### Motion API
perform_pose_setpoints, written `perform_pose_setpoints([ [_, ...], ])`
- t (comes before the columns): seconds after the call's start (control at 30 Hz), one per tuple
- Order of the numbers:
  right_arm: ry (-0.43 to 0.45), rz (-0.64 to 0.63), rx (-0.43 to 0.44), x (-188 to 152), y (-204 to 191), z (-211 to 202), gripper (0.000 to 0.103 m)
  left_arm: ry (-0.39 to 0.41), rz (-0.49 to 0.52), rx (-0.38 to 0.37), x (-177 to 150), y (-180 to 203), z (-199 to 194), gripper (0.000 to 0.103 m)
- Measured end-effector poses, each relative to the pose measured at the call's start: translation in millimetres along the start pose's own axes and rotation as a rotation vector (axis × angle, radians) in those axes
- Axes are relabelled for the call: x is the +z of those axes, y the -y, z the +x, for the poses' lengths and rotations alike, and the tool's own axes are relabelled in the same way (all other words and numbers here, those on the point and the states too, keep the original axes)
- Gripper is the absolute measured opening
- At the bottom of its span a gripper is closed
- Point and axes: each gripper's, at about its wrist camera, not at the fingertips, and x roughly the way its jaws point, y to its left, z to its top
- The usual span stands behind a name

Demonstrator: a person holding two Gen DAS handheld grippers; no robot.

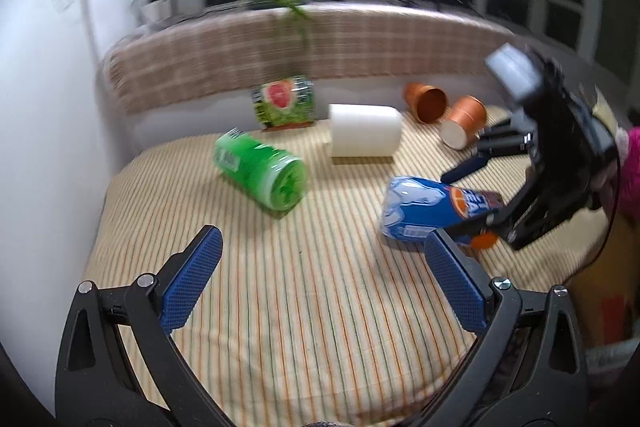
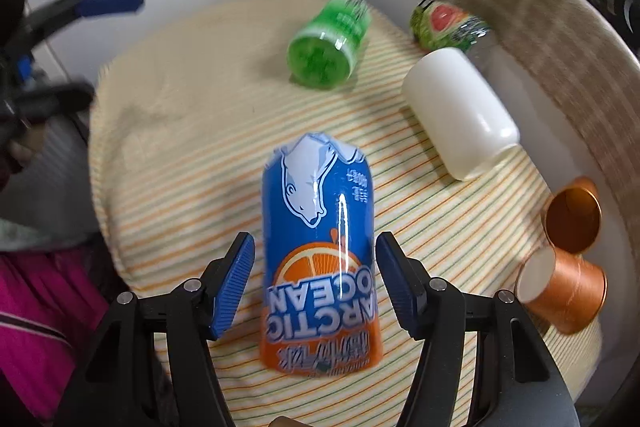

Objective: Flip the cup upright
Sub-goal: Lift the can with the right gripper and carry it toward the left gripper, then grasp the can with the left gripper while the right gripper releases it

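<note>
The right gripper (image 2: pixel 315 281) is straddling the blue Arctic Ocean cup (image 2: pixel 320 259), which is lying on its side on the striped cloth (image 2: pixel 168 131) with its length running along the fingers, the orange end nearest the camera and the polar-bear end pointing away. The jaws are standing apart, one blue pad on each flank of the cup, with a thin gap showing on both sides, so nothing is clamped yet (motion blur is making the exact clearance hard to judge). This is looking like the approach-and-grasp step, the flip itself not yet done. The left gripper (image 1: pixel 320 287) is hanging over bare cloth near the table's front, its fingers wide apart and holding nothing; from its view the blue cup is lying to the right, partly under the other tool. The next move is likely calling for the right jaws to be closing squarely on the cup's sides, then a lift and a rotation of the wrist so one end is coming down flat; which end is the open mouth cannot be told here. Other tipped items are lying further back, well apart: a green cup (image 2: pixel 326 41), a white cup (image 2: pixel 460 115) and two copper cups (image 2: pixel 568 255) near the rim
</note>
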Motion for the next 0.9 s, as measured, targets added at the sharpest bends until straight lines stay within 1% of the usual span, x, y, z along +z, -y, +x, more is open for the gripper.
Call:
perform_pose_setpoints([
  [0.07, 0.057, 0.056, 0.007, -8, 3, -16, 0.062, -0.013, 0.075, -0.038, 7, 7, 3, 0.103],
  [0.13, 0.124, 0.138, 0.01, -23, 7, -34, 0.062, -0.03, 0.139, -0.077, 13, 15, 8, 0.103],
  [0.2, 0.166, 0.191, -0.001, -39, 6, -47, 0.062, -0.059, 0.184, -0.143, 19, 22, 15, 0.103],
  [0.27, 0.21, 0.251, -0.004, -60, 5, -60, 0.062, -0.099, 0.199, -0.215, 26, 29, 24, 0.103],
  [0.37, 0.254, 0.344, -0.013, -91, 2, -77, 0.062, -0.154, 0.198, -0.32, 36, 40, 35, 0.103],
  [0.47, 0.281, 0.413, -0.032, -118, -2, -88, 0.062, -0.213, 0.174, -0.396, 44, 49, 49, 0.103],
  [0.53, 0.292, 0.47, -0.046, -139, -3, -95, 0.062, -0.252, 0.167, -0.433, 48, 55, 58, 0.103],
  [0.6, 0.294, 0.509, -0.062, -153, -3, -98, 0.062, -0.274, 0.174, -0.449, 51, 60, 64, 0.103],
  [0.67, 0.294, 0.553, -0.074, -167, 0, -100, 0.062, -0.312, 0.182, -0.487, 53, 67, 72, 0.103],
  [0.73, 0.299, 0.588, -0.082, -177, 2, -103, 0.062, -0.337, 0.188, -0.485, 55, 74, 78, 0.103],
  [0.77, 0.302, 0.614, -0.088, -186, 2, -104, 0.062, -0.342, 0.206, -0.481, 55, 79, 80, 0.103],
  [0.87, 0.313, 0.65, -0.086, -197, 3, -106, 0.062, -0.381, 0.251, -0.51, 57, 90, 85, 0.103],
  [0.9, 0.314, 0.661, -0.089, -201, 3, -106, 0.062, -0.393, 0.269, -0.504, 57, 94, 87, 0.103],
])
